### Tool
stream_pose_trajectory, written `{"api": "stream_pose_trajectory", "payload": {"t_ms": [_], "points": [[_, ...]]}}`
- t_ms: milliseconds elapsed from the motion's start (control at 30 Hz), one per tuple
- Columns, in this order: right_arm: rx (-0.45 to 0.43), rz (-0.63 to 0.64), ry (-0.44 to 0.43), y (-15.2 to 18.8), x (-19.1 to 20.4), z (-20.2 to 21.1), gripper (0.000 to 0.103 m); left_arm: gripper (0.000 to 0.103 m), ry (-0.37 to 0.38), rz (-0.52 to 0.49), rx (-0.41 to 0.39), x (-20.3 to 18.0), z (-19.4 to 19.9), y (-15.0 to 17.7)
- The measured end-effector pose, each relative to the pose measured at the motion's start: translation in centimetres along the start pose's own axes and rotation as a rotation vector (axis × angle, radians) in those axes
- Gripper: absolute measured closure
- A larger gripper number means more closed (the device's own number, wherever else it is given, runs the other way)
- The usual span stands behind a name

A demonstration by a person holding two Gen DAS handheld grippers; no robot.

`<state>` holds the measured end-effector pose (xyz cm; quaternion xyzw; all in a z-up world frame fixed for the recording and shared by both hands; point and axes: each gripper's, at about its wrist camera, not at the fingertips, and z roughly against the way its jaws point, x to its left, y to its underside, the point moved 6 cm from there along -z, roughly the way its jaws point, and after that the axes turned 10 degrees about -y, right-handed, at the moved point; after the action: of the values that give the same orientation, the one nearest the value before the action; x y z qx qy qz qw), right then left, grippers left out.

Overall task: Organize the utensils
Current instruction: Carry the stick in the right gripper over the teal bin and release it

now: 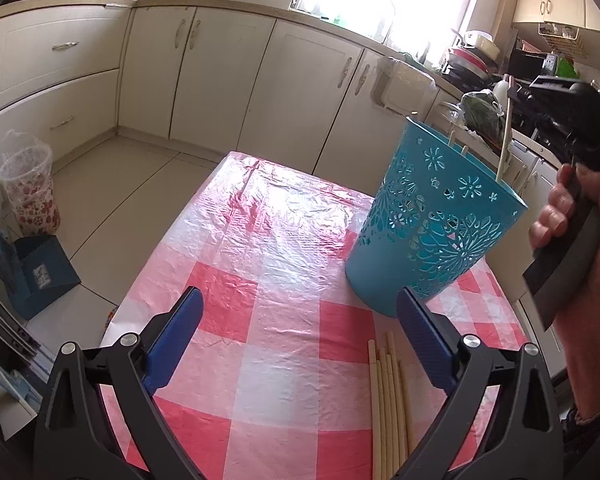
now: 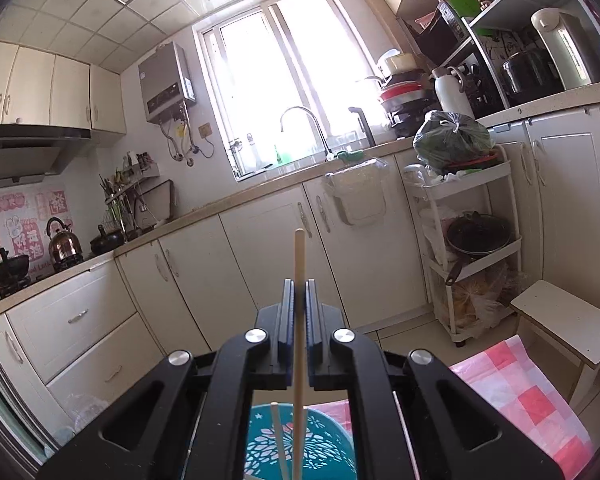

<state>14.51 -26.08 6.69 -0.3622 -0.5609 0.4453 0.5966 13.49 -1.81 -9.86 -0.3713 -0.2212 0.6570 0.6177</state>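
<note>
Right gripper [image 2: 299,296] clamped on one chopstick [image 2: 299,256] above blue basket [image 1: 432,220]; left gripper [image 1: 300,316] fingers apart, holding nothing, above surface [image 1: 260,240]

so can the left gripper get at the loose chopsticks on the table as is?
Probably yes: the left gripper is open, and the chopsticks lie uncovered just inside its right finger, nothing on top.

Glossy plastic tablecloth [image 1: 284,216]; wooden chopsticks [image 1: 388,392]
</note>
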Motion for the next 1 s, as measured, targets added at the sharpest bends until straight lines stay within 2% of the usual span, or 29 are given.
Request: {"api": "stream_pose_trajectory", "payload": {"t_ms": [200, 367, 467, 500, 533, 667, 800, 900, 1000], "points": [[0.064, 0.029, -0.008, 2.5, -0.1, 0.9, 0.097, 0.010, -0.011, 0.003, 0.008, 0.1, -0.2, 0.1], [0.108, 0.031, -0.025, 3.9, -0.3, 4.9, 0.096, 0.010, -0.028, 0.004, 0.002, 0.3, -0.2, 0.2], [0.160, 0.049, -0.020, 5.7, -0.5, 8.0, 0.086, 0.010, -0.042, 0.001, -0.002, 0.4, -0.2, 0.3], [0.191, 0.051, -0.015, 6.6, -0.7, 9.0, 0.077, 0.010, -0.046, -0.001, -0.005, 0.4, -0.1, 0.3], [0.234, 0.052, -0.011, 7.7, -0.9, 9.6, 0.074, 0.010, -0.050, -0.004, -0.009, 0.4, -0.1, 0.3], [0.470, 0.037, -0.024, 13.2, -1.3, 10.6, 0.074, 0.010, -0.068, -0.021, -0.026, 0.3, 0.3, 0.5], [0.665, 0.047, -0.048, 18.0, -0.4, 9.8, 0.074, 0.010, -0.079, -0.023, -0.027, 0.5, 0.4, 0.7], [0.750, 0.069, -0.062, 20.5, 0.8, 8.8, 0.074, 0.010, -0.081, -0.024, -0.027, 0.7, 0.3, 0.7], [0.808, 0.078, -0.056, 22.0, 1.5, 8.1, 0.080, 0.010, -0.078, -0.017, -0.019, 0.8, 0.2, 0.7]]}}
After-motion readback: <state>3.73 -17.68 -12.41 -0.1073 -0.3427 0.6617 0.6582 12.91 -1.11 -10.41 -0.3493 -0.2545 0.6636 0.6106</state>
